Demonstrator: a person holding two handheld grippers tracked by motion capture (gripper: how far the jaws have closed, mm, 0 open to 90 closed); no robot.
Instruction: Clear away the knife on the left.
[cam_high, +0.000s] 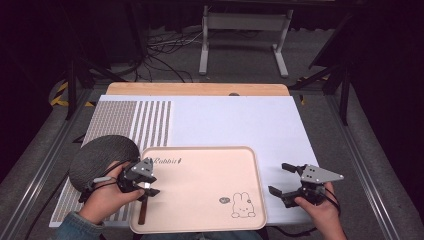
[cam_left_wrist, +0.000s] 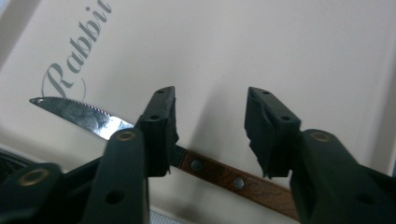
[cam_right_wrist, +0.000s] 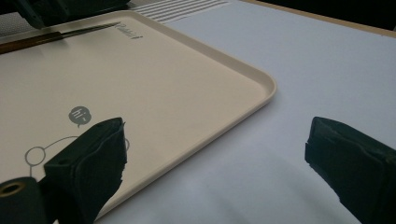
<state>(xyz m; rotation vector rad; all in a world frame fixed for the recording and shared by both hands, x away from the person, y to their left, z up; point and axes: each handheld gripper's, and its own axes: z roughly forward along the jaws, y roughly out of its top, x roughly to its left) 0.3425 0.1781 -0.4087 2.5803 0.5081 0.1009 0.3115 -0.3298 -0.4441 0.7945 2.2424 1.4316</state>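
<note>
Looking past my left gripper (cam_left_wrist: 212, 135), jaws apart and gripping nothing, I see the knife (cam_left_wrist: 219, 173) handle lying crosswise beneath them on the tray (cam_left_wrist: 280, 46)

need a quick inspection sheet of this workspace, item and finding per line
surface: white mat on a wooden table, striped patch at its left
job's things: knife lying in the pink tray, by its left edge
clutter: grey cap left of the tray
grippers: left hand-held gripper open over the knife handle, pads not pressing; right hand-held gripper open over the mat
cables: loose on the floor behind the table
surroundings: dark room, white stand
</note>
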